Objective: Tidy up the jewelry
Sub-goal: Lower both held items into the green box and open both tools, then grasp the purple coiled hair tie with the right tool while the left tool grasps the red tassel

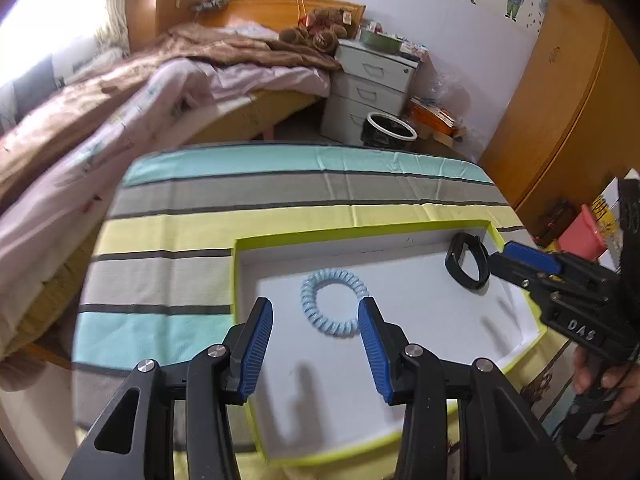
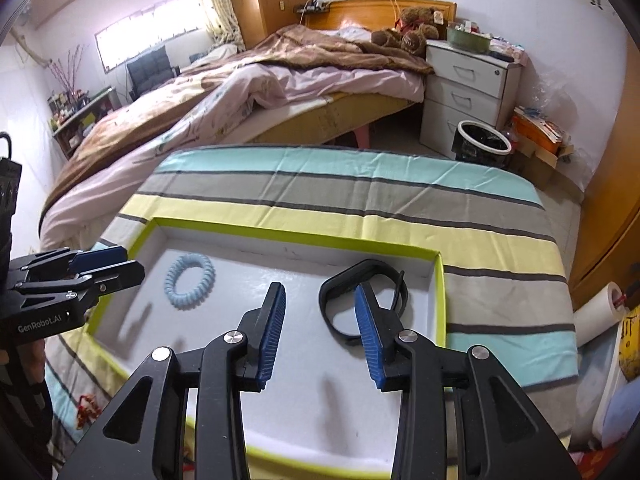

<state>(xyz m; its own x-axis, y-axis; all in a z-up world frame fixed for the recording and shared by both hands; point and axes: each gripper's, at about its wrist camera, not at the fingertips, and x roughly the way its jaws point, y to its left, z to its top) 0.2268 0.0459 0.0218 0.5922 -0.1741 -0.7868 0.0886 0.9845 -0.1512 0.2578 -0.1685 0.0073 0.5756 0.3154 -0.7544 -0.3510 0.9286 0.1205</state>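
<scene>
A shallow white tray with a lime-green rim [image 1: 360,233] [image 2: 296,239] lies on a striped cloth. A light blue coil bracelet [image 1: 334,302] [image 2: 189,281] lies in its left part. A black wristband [image 1: 467,261] [image 2: 362,302] lies in its right part. My left gripper [image 1: 316,316] is open and empty, just above the tray in front of the blue bracelet. My right gripper [image 2: 320,300] is open and empty, with its right finger [image 2: 366,320] over the black band. In the left wrist view the right gripper [image 1: 520,264] sits beside the band.
The striped cloth [image 2: 360,196] covers a table. A red beaded item [image 2: 86,410] lies on the cloth at the near left. Beyond are a bed [image 2: 240,92], a white drawer unit [image 2: 468,88], a black bin [image 2: 482,146] and a wooden wardrobe [image 1: 560,100] at the right.
</scene>
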